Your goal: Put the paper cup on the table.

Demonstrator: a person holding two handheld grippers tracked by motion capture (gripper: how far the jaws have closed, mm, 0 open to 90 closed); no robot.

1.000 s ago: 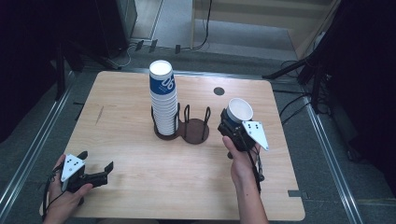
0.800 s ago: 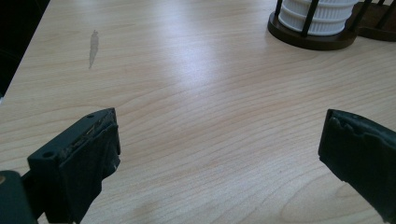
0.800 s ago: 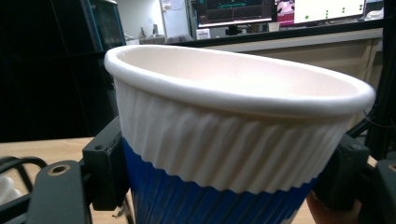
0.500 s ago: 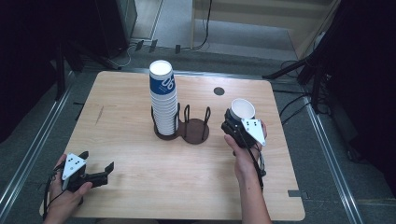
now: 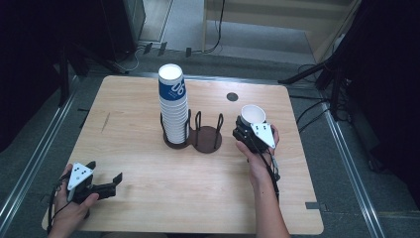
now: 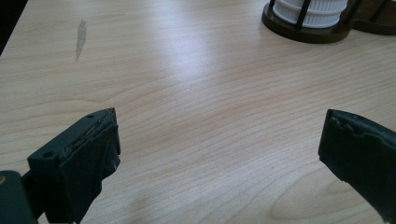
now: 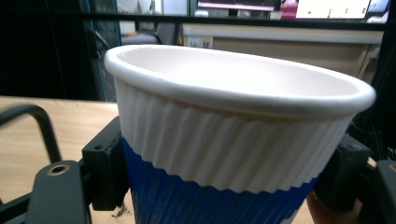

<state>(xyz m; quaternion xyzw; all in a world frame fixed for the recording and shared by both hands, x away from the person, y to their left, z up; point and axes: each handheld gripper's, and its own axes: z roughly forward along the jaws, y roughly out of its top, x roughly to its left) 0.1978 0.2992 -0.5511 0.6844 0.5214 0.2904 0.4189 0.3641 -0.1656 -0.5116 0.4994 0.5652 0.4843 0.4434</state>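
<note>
A tall stack of blue-and-white paper cups [image 5: 174, 106] stands in the left ring of a dark wire cup holder [image 5: 207, 138] at the table's middle; its base also shows as the stack's ribbed bottom [image 6: 309, 10] far off in the left gripper view. My right gripper [image 5: 246, 128] is shut on a single paper cup [image 5: 253, 115], held upright to the right of the holder; both jaws press the cup [image 7: 233, 140] on its blue lower wall. My left gripper [image 5: 105, 177] lies open near the front left corner, nothing between its jaws [image 6: 219, 158].
The wooden table [image 5: 148, 198] has a dark round grommet [image 5: 232, 96] near its far edge and a small grey scuff [image 6: 81, 39] at the left. The holder's right ring stands bare. Cables and stand legs lie on the floor beyond the table.
The right gripper with its cup has shifted slightly; the cup stays upright beside the holder. The left gripper has stayed where it was.
</note>
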